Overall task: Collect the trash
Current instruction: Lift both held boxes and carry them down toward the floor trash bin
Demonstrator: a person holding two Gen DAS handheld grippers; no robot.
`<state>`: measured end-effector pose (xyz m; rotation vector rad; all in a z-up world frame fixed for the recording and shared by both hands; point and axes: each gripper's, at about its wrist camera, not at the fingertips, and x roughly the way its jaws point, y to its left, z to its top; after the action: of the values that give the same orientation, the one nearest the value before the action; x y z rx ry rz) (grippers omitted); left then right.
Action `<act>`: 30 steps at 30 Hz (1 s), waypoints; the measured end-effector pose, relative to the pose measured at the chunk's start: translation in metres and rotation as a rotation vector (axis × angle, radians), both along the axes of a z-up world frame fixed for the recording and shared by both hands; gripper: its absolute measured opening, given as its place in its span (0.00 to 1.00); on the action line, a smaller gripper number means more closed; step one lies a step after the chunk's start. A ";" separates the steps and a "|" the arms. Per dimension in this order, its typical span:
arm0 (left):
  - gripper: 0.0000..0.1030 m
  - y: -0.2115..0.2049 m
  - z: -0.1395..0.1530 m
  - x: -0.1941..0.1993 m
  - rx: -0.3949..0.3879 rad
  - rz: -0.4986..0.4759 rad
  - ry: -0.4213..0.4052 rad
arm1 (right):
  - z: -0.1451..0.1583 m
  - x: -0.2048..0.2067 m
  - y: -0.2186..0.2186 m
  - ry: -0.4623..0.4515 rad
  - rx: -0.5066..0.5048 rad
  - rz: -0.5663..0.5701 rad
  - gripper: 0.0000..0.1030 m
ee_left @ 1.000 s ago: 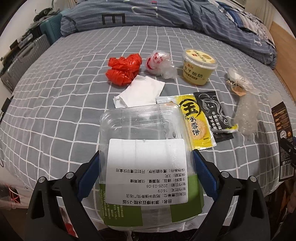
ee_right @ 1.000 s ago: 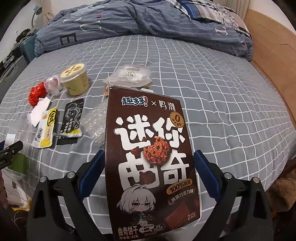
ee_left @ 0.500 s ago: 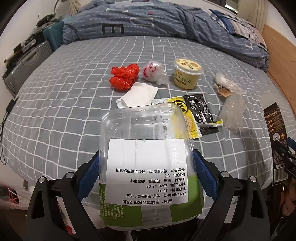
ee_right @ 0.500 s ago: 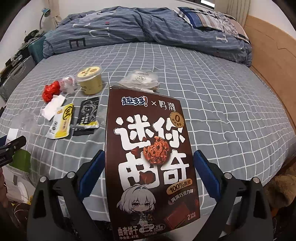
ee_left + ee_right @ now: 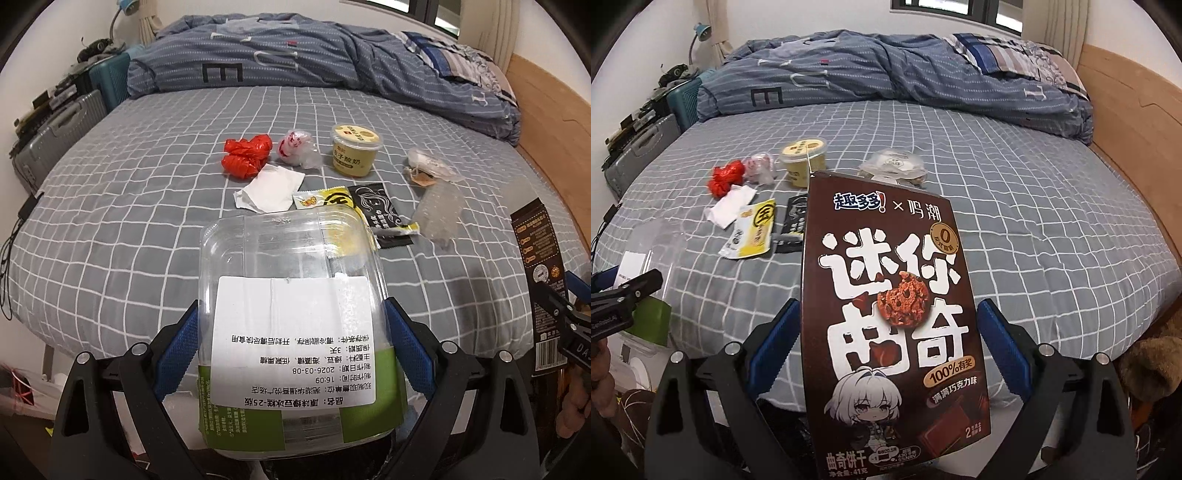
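My left gripper (image 5: 291,332) is shut on a clear plastic food box (image 5: 288,273) with a white label and green band, held over the bed's near edge. My right gripper (image 5: 886,332) is shut on a brown cookie box (image 5: 890,306), also seen edge-on at the right of the left wrist view (image 5: 539,280). On the grey checked bed (image 5: 129,206) lie a red crumpled wrapper (image 5: 245,155), a small clear bag with red print (image 5: 295,147), a yellow yogurt cup (image 5: 354,149), a white tissue (image 5: 271,188), a yellow snack packet (image 5: 753,232), a black sachet (image 5: 380,212) and clear plastic wraps (image 5: 439,210).
A rumpled blue striped duvet (image 5: 314,59) covers the far end of the bed. Suitcases (image 5: 55,136) stand along the left side, with cables hanging there. A wooden bed frame (image 5: 1137,122) runs along the right. Floor clutter shows below the near edge.
Both grippers have pulled back and up from the bed with their boxes still held; the trash on the bed now looks smaller and farther away.
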<state>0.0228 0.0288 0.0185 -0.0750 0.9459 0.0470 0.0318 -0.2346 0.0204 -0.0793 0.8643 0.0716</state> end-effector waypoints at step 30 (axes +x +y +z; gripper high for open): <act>0.89 0.002 -0.009 -0.110 -0.043 -0.005 -0.055 | -0.006 -0.099 0.039 -0.051 0.081 0.061 0.88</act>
<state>-0.0870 0.0310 0.0099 -0.1127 0.8924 0.0199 -0.0676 -0.1954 0.0149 -0.0314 0.8071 0.1609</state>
